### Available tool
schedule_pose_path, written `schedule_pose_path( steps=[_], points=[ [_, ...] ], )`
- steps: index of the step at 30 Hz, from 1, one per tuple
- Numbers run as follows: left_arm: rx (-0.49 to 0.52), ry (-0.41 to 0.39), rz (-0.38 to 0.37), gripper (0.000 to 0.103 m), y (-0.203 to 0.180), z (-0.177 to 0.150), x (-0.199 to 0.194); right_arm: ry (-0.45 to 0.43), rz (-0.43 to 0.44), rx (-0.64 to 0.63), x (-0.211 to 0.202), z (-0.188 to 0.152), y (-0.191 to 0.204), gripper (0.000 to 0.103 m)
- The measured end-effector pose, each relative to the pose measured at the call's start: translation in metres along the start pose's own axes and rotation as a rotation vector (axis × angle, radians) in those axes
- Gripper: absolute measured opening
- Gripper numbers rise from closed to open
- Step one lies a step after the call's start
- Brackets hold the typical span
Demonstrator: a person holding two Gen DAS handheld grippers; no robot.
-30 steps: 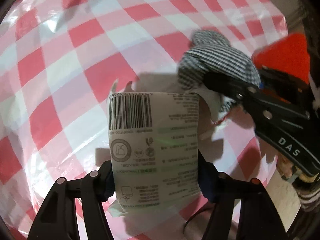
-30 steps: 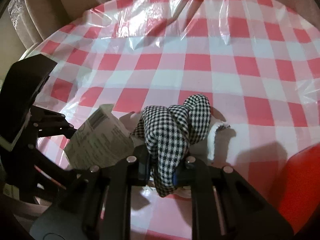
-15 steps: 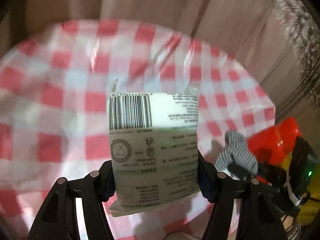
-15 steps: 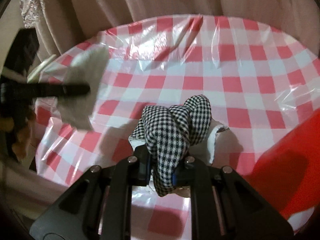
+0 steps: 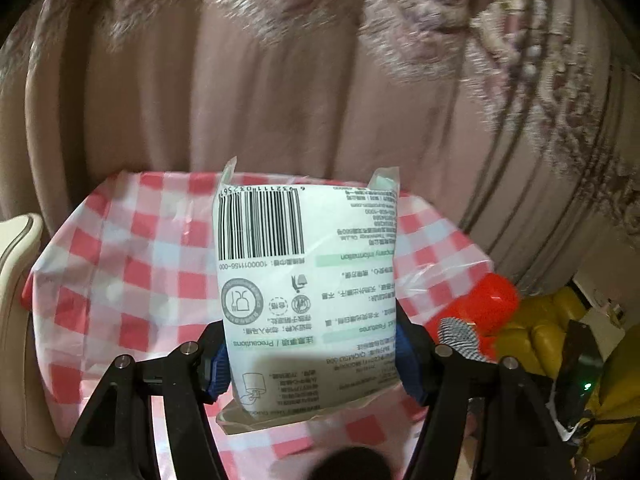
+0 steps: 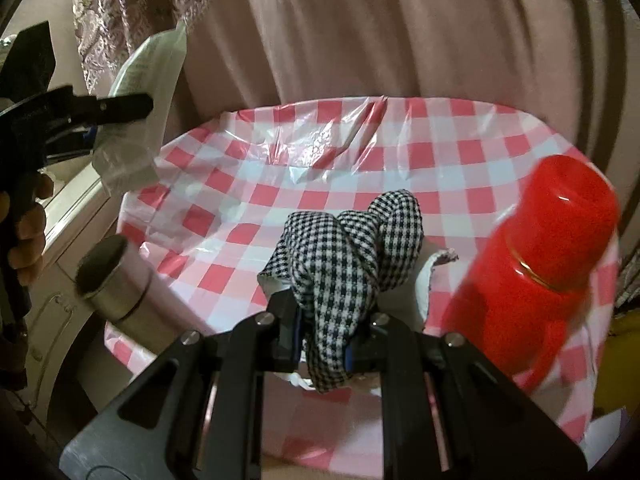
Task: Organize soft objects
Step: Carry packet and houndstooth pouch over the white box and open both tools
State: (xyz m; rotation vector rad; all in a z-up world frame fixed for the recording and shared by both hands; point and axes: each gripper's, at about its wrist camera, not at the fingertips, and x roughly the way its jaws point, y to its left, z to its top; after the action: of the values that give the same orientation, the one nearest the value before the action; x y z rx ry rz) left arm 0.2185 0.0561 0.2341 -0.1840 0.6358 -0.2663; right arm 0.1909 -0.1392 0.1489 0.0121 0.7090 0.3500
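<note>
Left hand-held gripper (image 5: 310, 364): its two black fingers with blue pads are clamped on the sides of a white pack.
White pack (image 5: 308, 280): a soft plastic pack with a bar code and small print. It is held up in the air above the desk, well clear of the cloth.
Right hand-held gripper (image 6: 324, 344): its fingers are nearly together, pinched on a checked cloth.
Checked cloth (image 6: 344, 264): black and white, bunched up. It sticks up out of the fingers and hangs a bit below them, lifted over the near part of the desk. A white bit shows just behind it.
Desk (image 6: 440, 152): covered by a red and white checked sheet with shiny crinkled plastic on top.
Red bottle (image 6: 548, 264): it stands at the right edge of the desk, near the checked cloth.
Silver cup (image 6: 116, 280): a round metal thing at the near left edge of the desk.
Person's hand (image 6: 28, 224): at the far left of the right view, holding the left gripper's handle.
Curtain (image 5: 280, 80): pinkish brown folds behind the desk.
Yellow seat (image 5: 552, 320): far right, past the desk.
</note>
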Motion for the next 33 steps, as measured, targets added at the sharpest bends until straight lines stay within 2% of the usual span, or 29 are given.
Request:
schedule_pose_path(
  steps=[9,18,33],
  points=[
    [0.038,-0.002,-0.1,0.066,-0.073,-0.03,-0.013,-0.031,-0.073,0.005,-0.067,-0.034,-0.024,0.018],
    [0.036,0.062,-0.22,0.066,-0.132,-0.071,0.003,-0.024,-0.184,0.048,-0.115,-0.075,-0.07,0.018],
    [0.047,0.184,-0.303,0.067,-0.205,-0.135,0.038,0.002,-0.313,0.129,-0.163,-0.132,-0.127,0.018]
  ],
)
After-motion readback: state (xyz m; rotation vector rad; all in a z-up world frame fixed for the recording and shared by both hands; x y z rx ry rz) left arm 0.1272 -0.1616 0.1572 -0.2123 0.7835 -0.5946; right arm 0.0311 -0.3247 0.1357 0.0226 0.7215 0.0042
